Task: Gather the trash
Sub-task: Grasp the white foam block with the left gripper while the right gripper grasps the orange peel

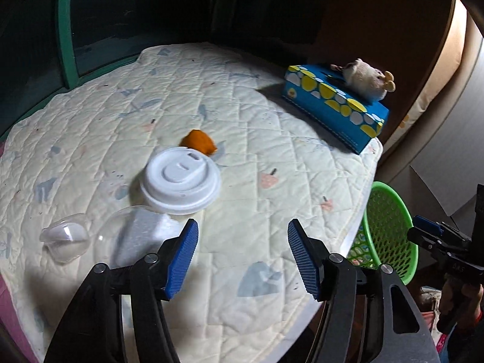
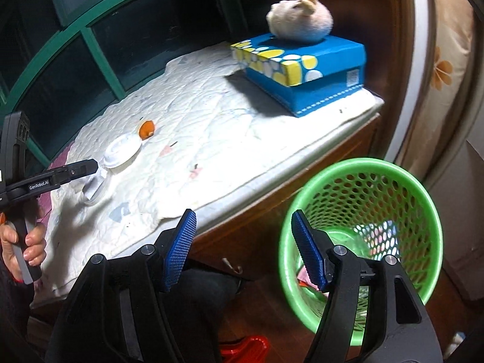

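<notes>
A white cup lid (image 1: pixel 181 181) lies on the quilted table cover (image 1: pixel 257 139), with an orange peel (image 1: pixel 199 142) just behind it. A clear plastic capsule shell (image 1: pixel 65 237) and a clear dome over a white foam piece (image 1: pixel 137 236) lie at the near left. My left gripper (image 1: pixel 242 257) is open and empty, just right of the dome. My right gripper (image 2: pixel 243 249) is open and empty, off the table's edge beside the green mesh bin (image 2: pixel 363 181). The lid (image 2: pixel 122 150) and peel (image 2: pixel 146 129) also show in the right wrist view.
A blue tissue box (image 1: pixel 335 106) with a plush toy (image 1: pixel 367 78) on top stands at the far right of the table. The green bin (image 1: pixel 388 227) stands on the floor below the table's right edge and holds some scraps. A green window frame (image 2: pixel 99 57) lies behind.
</notes>
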